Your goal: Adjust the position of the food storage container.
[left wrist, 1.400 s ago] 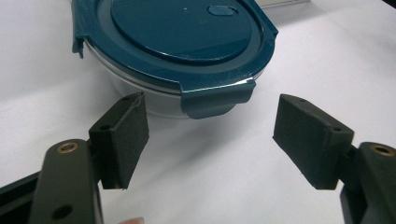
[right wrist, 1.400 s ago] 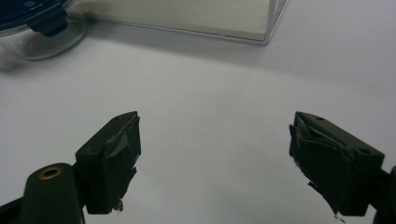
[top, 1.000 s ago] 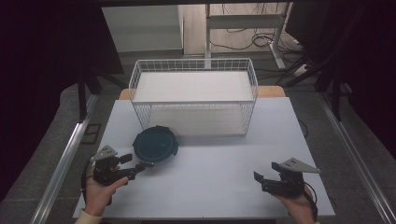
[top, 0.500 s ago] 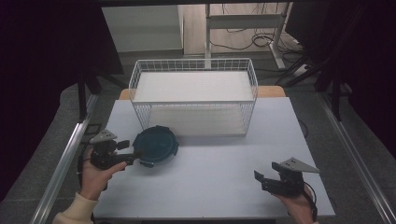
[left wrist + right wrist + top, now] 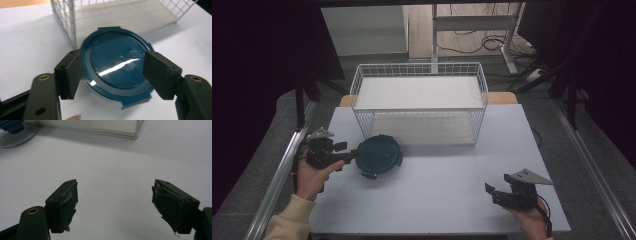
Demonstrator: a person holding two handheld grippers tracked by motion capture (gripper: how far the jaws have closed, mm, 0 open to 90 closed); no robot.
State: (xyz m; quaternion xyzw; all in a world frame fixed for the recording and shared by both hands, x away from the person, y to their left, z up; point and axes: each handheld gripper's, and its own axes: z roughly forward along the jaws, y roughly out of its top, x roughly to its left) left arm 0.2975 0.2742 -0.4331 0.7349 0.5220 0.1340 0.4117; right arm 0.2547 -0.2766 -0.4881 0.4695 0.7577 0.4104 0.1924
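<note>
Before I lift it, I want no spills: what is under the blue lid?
The blue lid sits on a clear round container standing on the white table. Its clear rim shows below the lid edge; the contents are covered, so unseen.

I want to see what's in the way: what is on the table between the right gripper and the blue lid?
Nothing. In the high view, only bare white table lies between the right gripper and the blue lid.
</note>
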